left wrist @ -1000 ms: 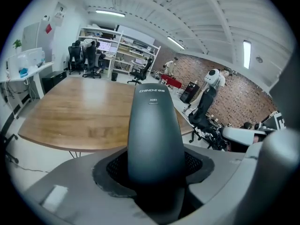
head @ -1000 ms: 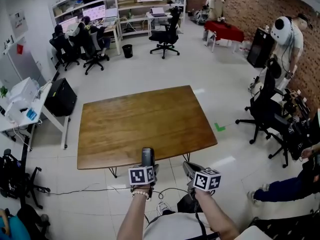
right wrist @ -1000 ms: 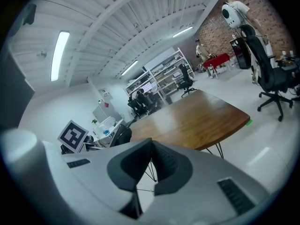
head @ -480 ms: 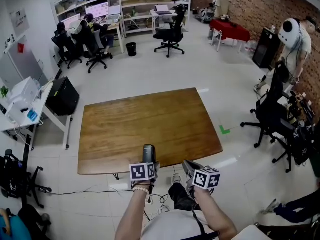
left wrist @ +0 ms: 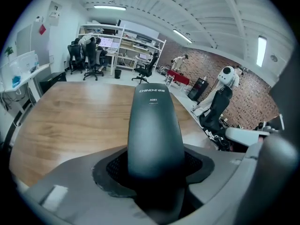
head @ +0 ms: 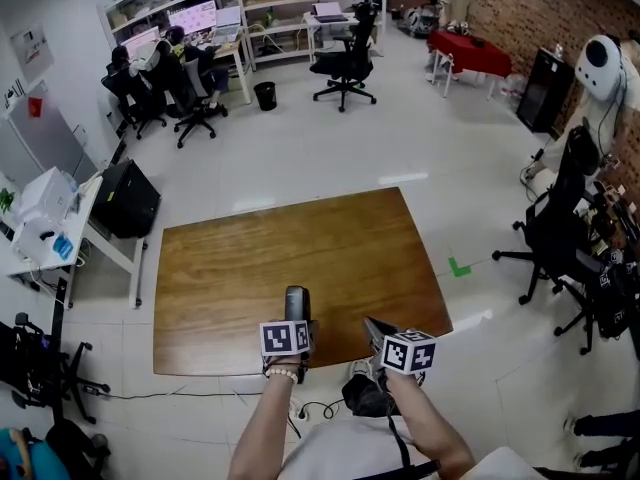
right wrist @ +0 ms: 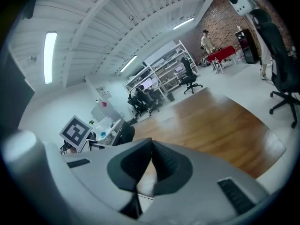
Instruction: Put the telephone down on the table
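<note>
The left gripper (head: pixel 296 320) had its jaws clenched round the lower end of the telephone (left wrist: pixel 154 130). The handset was a smooth, dark grey, rounded bar that narrowed a little toward its far tip, with small pale print near that tip. Its long axis ran straight out along the jaws, away from the person, toward the far side of the wooden desk (head: pixel 300 258). It was held over the desk's near part. Just to its right, the right gripper (right wrist: pixel 151 149) had its jaws closed together on nothing.
</note>
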`<action>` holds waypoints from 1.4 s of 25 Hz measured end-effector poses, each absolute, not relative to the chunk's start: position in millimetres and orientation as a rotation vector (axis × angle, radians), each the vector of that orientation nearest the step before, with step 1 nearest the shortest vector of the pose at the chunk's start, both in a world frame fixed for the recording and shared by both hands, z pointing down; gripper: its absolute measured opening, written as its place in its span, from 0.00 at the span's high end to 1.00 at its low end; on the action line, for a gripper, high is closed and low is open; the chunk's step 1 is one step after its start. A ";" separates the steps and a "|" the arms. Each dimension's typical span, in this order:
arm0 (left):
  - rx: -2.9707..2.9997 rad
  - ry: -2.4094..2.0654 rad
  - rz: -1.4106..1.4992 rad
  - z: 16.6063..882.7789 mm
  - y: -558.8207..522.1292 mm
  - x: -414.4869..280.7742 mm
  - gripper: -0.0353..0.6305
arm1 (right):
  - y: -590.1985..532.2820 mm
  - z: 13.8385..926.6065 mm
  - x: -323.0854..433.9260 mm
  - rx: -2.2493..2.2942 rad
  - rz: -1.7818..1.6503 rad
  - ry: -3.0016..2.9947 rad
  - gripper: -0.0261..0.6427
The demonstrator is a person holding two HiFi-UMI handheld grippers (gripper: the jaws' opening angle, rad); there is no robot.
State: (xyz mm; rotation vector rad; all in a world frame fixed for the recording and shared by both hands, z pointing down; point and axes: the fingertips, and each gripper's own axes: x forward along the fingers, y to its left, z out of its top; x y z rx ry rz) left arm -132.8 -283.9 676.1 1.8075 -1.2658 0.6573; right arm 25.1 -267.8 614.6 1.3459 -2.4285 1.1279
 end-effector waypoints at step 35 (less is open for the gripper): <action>1.476 -1.320 0.886 795.7 -385.6 -138.6 0.53 | -385.3 662.5 24.3 1.146 1.318 -2.358 0.95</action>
